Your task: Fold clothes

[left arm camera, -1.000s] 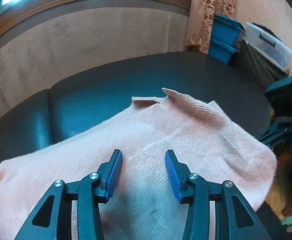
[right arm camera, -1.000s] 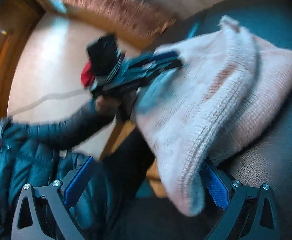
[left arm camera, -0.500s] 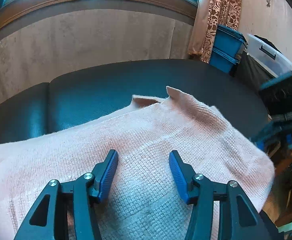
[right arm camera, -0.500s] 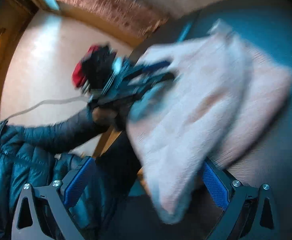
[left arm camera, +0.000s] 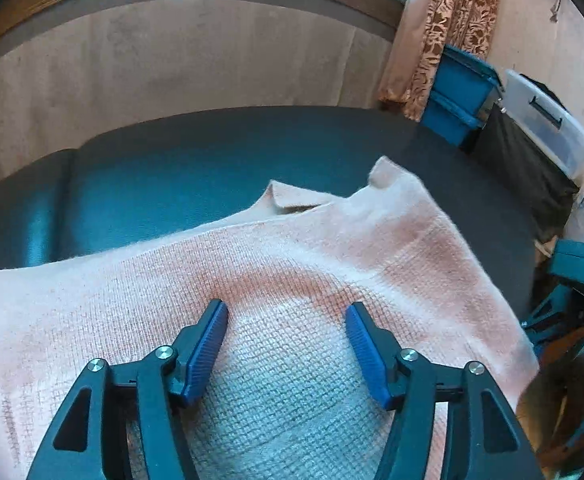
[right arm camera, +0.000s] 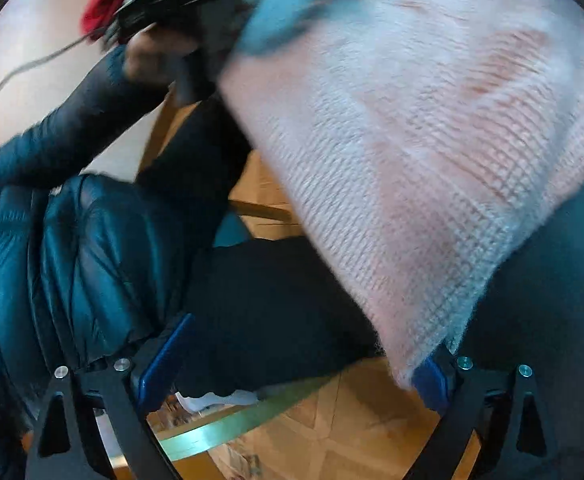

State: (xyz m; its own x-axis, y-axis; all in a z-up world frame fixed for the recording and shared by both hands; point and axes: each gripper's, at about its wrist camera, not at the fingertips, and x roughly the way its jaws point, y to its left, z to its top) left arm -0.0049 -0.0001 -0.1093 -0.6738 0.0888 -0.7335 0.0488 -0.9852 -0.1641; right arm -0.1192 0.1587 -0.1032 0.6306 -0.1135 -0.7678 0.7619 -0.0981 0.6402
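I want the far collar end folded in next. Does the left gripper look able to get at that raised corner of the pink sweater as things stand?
Probably yes. The left gripper, jaws opening and pinching nothing, sits over the pink sweater; the raised corner lies ahead across bare knit on the dark cushion, with nothing between.

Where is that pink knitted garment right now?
In the left wrist view the pink knitted garment lies spread on the dark padded surface, under the left tool's opening jaws.
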